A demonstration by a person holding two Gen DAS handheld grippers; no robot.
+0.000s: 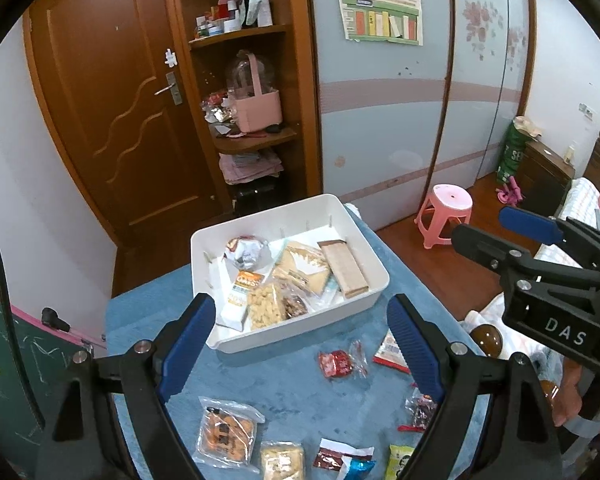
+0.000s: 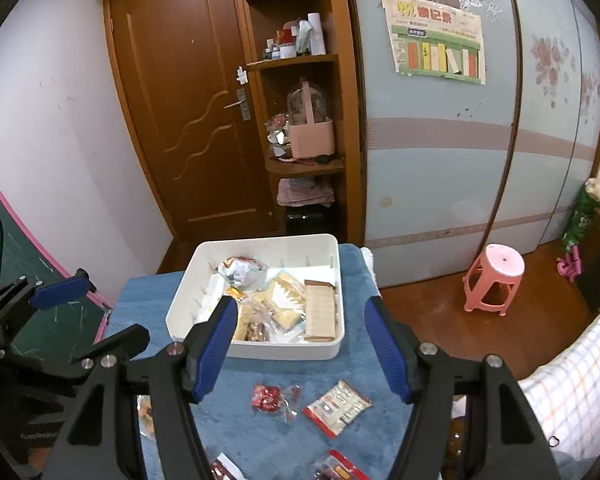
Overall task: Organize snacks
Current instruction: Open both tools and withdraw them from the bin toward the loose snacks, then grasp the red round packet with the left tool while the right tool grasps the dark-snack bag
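A: Surface under the left gripper (image 1: 302, 340)?

B: A blue cloth (image 1: 292, 392), matt and fuzzy, with a short nap. The finger pads (image 1: 188, 344) are blue ribbed plastic on matt black plastic arms, fastened with shiny metal screws.

A: Beyond the fingertips?

B: A white tray (image 1: 376, 270) of smooth plastic with a slight sheen. The packets inside it are glossy film; one is crinkled silver foil (image 1: 246, 252).

A: Between the right gripper (image 2: 304, 344) fingers?

B: A red-edged packet (image 2: 336, 406) of shiny plastic film. Far beyond stands a door (image 2: 180, 120) of varnished wood.
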